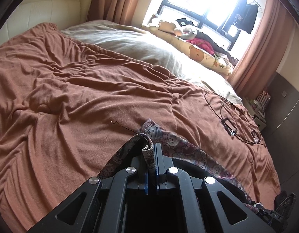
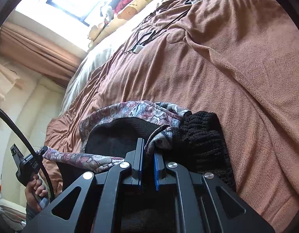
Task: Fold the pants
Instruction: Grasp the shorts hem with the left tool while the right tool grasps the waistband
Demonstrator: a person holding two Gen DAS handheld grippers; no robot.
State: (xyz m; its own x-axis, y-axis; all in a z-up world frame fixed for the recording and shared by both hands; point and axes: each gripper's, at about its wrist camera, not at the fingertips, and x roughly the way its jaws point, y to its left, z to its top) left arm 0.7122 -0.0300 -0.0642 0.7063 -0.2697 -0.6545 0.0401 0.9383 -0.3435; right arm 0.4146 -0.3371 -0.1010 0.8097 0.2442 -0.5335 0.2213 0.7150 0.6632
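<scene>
Left gripper (image 1: 153, 151) clamped tight on a rolled edge of the pants (image 1: 180, 151), low centre of the left wrist view; right gripper (image 2: 149, 153) likewise pinched shut on a bunched edge of the same pants (image 2: 130, 108), low centre of the right wrist view, with a black ribbed band (image 2: 200, 136), probably the waistband, just to its right. Patterned cloth strung between the two grips, slack in the middle, dark lining showing, most of it over the brown blanket (image 1: 81, 97) near the bottom of both frames. Likely carrying the garment out to lay it flat before the fold. To do well: keep both pinches firm, draw the grips apart until the held edge runs straight, lower evenly so the legs land without a twist, set down on the open stretch of blanket at mid-frame. Steer clear of the black cables (image 1: 225, 106) at right of the left view, and of the grey duvet (image 1: 134, 42) and the plush toys (image 1: 180, 27) toward the window (image 1: 198, 2) at upper right. Left hand (image 2: 36, 190) on its handle at lower left of the right view.
</scene>
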